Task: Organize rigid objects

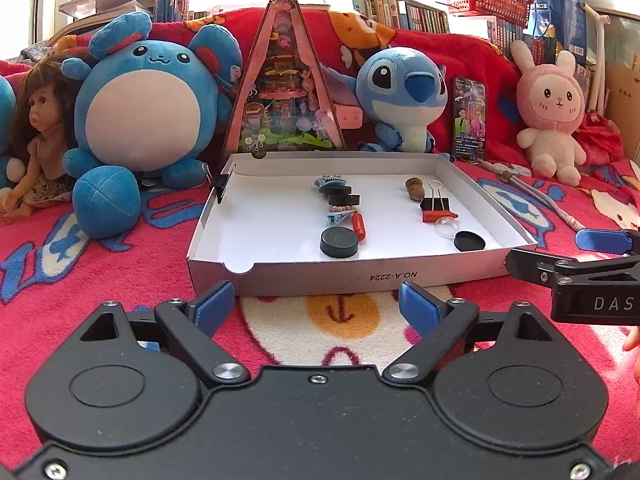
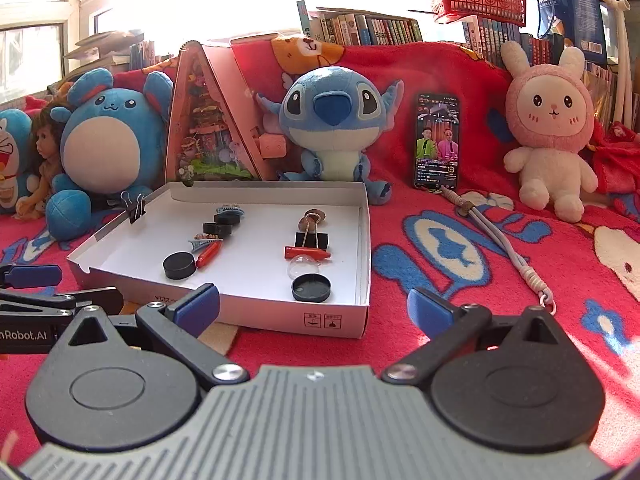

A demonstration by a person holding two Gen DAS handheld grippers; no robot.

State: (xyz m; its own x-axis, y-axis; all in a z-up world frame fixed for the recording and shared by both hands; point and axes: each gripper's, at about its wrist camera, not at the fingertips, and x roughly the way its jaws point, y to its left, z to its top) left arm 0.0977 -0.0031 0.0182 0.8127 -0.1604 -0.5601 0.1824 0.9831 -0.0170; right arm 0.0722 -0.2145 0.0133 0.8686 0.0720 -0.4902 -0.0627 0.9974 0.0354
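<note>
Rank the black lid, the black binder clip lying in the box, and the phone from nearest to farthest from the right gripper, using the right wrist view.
1. Black lid, front right of the box.
2. Black binder clip, mid-box, behind the lid.
3. Phone, upright beyond the box, against the blanket.

The right gripper is open.

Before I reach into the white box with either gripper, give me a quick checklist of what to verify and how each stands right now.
1. Left gripper open with nothing between its pads: ok.
2. Right gripper open with nothing between its pads: ok.
3. Both grippers short of the white box, not touching it: ok.
4. Items stay inside the box: ok, the black puck, red crayon and black cap all lie on its floor.
5. Items spaced for a clean grasp: not ok, the clear dome touches the crayon, and the left row is bunched together.
6. Binder clip on the box's left wall sits firmly: cannot tell.
</note>
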